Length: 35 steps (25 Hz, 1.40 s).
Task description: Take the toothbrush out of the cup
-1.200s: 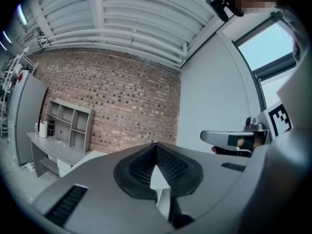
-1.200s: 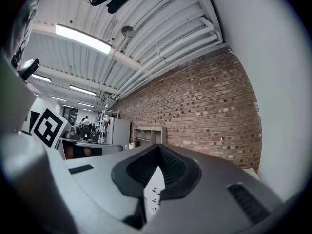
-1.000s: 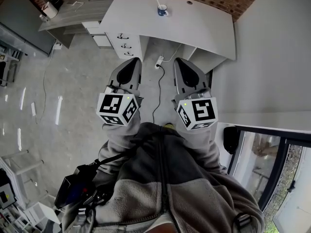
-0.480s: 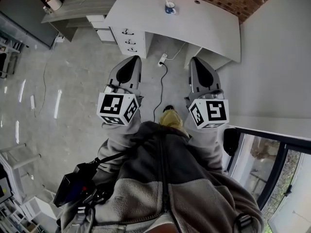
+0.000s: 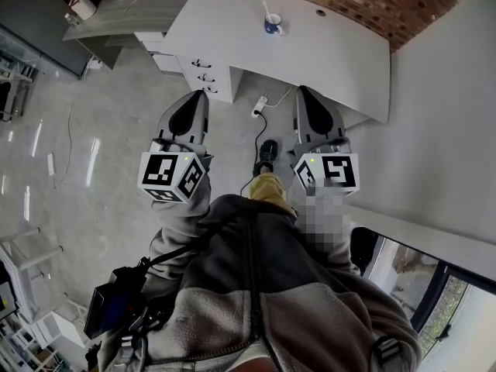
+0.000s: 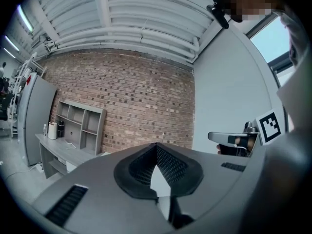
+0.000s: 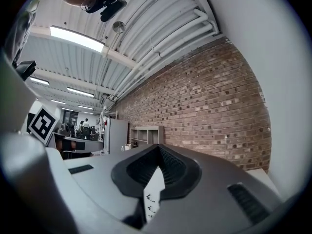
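A blue cup (image 5: 272, 25) stands on the white desk (image 5: 325, 49) at the top of the head view, with a white toothbrush (image 5: 266, 10) sticking up out of it. Both grippers hang in the air over the floor, well short of the desk. My left gripper (image 5: 191, 99) points toward the desk's drawer side, and its jaws meet with nothing between them. My right gripper (image 5: 304, 93) points at the desk's front edge, also shut and empty. The two gripper views show only brick wall past the left gripper (image 6: 156, 147) and the right gripper (image 7: 158, 149); the cup is outside them.
A drawer unit (image 5: 203, 72) sits under the desk's left end. A power strip with a black cable (image 5: 258, 107) lies on the floor between the grippers. A grey wall (image 5: 442, 115) runs along the right. A low shelf unit (image 5: 101, 6) stands at the far left.
The person has stepped forward, so the desk and cup look nearer. The left gripper has drifted left, the right one slightly up. Both stayed shut.
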{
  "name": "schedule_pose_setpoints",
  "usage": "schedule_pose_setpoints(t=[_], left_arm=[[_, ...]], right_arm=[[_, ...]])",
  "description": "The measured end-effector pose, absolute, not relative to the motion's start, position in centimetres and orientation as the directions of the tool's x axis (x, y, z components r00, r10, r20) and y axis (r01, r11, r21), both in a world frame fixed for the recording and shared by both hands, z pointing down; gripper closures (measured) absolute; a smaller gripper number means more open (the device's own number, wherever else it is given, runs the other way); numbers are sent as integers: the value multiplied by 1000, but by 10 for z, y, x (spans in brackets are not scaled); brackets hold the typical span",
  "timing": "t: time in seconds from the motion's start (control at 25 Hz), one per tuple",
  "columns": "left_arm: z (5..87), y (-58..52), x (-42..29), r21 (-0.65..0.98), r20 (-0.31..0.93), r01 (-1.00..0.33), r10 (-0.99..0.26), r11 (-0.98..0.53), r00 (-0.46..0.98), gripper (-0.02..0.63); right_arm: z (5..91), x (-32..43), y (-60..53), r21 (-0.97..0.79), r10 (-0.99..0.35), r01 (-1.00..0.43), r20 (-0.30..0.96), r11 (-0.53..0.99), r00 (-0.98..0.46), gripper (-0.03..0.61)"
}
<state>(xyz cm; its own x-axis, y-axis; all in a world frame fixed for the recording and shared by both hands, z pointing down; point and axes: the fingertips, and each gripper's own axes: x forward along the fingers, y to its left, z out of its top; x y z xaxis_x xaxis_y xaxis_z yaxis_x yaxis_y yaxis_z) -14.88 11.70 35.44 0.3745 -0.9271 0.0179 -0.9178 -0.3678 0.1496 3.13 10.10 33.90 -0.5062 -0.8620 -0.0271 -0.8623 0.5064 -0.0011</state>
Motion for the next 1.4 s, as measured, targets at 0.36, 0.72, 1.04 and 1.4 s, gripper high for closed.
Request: schedule_pose_setpoints(t=[0.36,0.72,1.04,1.4], left_arm=[[355,-37,-113,166,44,-933,-943,-320,331,611],[348,-165,-71,153,76,-940,-945,-306,319,611],[362,-215,-61,152,128,-948,-945,-279,299,611],[399,-238,-65,190,203,-944,-930,-270,307,611]], right_arm=[[338,65,-49,10,-831,-831,-19,555,-556,578],[342,107,-175,-31,-820,-820,24,571,-572,578],[362,119,-225,-59,-803,-808,88,587,-590,578],[404,100,-248,-93,-763,-785,191,612,-618,578]])
